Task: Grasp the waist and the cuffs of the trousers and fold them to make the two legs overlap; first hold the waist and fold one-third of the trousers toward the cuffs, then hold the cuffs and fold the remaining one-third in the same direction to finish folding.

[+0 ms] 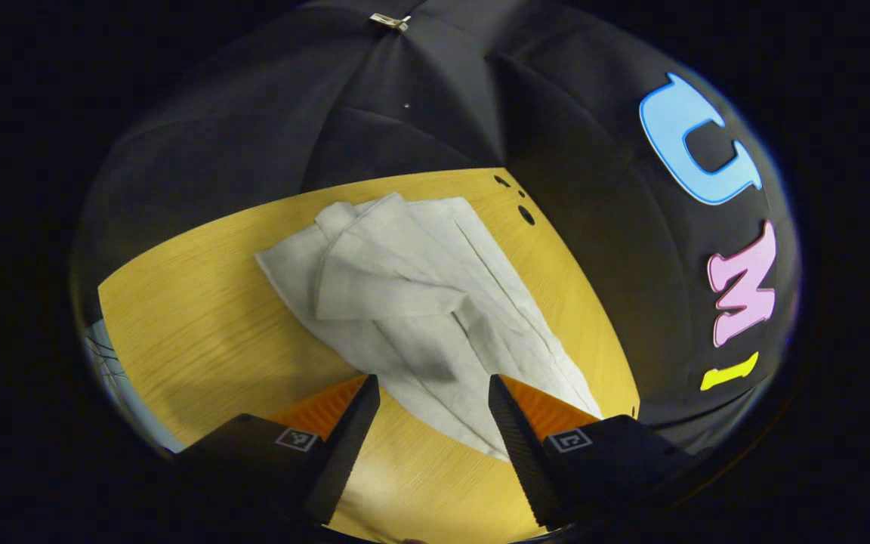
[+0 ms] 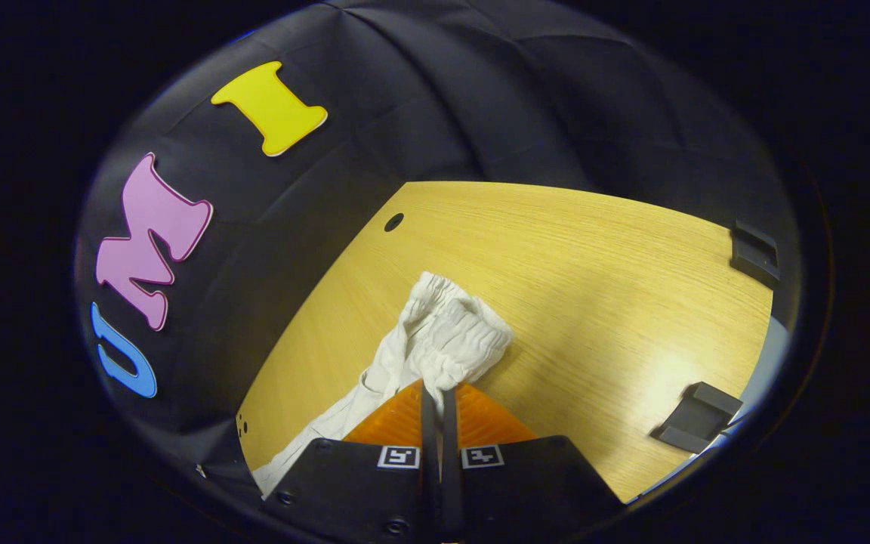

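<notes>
Right gripper view: gripper (image 2: 435,393) pinching waist (image 2: 454,329)

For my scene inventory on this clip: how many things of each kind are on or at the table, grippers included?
Trousers: 1, whitish, lying crumpled on the wooden table.
Grippers: 2. The left gripper is open above the fabric; the right gripper is shut on the trousers near the gathered waist.
Dark clamp-like blocks on the table edge: 2.
Total: 5.
</notes>
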`<action>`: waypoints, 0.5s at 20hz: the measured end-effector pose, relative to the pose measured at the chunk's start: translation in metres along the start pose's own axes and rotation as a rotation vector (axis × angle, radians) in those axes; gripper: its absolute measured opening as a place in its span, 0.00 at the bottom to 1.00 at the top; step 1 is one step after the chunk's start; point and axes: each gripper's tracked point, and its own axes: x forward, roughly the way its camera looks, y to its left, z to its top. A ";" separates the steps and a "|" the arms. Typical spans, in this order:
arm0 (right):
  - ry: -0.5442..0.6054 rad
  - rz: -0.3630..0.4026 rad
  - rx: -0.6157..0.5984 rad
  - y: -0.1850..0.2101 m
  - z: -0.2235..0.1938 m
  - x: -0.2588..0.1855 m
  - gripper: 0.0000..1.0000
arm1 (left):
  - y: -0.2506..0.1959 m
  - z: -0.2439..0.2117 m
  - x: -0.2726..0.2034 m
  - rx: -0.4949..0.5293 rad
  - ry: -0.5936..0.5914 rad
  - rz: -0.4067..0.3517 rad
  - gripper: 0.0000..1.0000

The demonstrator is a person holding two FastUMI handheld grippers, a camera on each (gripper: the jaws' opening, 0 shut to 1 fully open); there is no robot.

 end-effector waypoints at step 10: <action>-0.061 0.041 -0.063 0.005 0.007 0.000 0.05 | -0.024 0.019 0.067 0.250 -0.013 0.097 0.54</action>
